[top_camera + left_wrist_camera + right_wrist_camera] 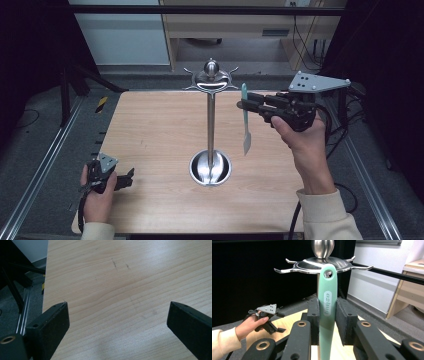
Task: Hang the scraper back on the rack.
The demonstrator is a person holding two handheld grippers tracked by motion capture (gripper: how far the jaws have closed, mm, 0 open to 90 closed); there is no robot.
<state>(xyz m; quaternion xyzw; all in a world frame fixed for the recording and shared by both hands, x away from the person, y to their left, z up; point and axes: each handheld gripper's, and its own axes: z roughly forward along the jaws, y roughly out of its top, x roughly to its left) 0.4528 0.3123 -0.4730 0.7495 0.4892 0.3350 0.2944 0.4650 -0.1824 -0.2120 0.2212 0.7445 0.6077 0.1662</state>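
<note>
The right gripper (243, 105) is raised above the right half of the wooden worktop (150, 135), pointing left, and its pads (314, 315) pinch the mint-green handle of a spatula (245, 120). The spatula hangs upright, handle end up and pale blade down, clear of the worktop surface. In the right gripper view the hanging hole at the top of the handle sits just in front of the rim of the steel utensil stand (211, 125); whether it touches a hook I cannot tell. The stand rises from a round dish-shaped base near the middle of the worktop, with a thin upright pole, a crown of curved hooks and a ball knob on top. In the high view the spatula is just right of the pole, near the hooks.

The left gripper (129, 176) rests low at the near left corner of the worktop, held in the person's left hand (97, 197), its jaws spread wide with bare wood between them
</note>
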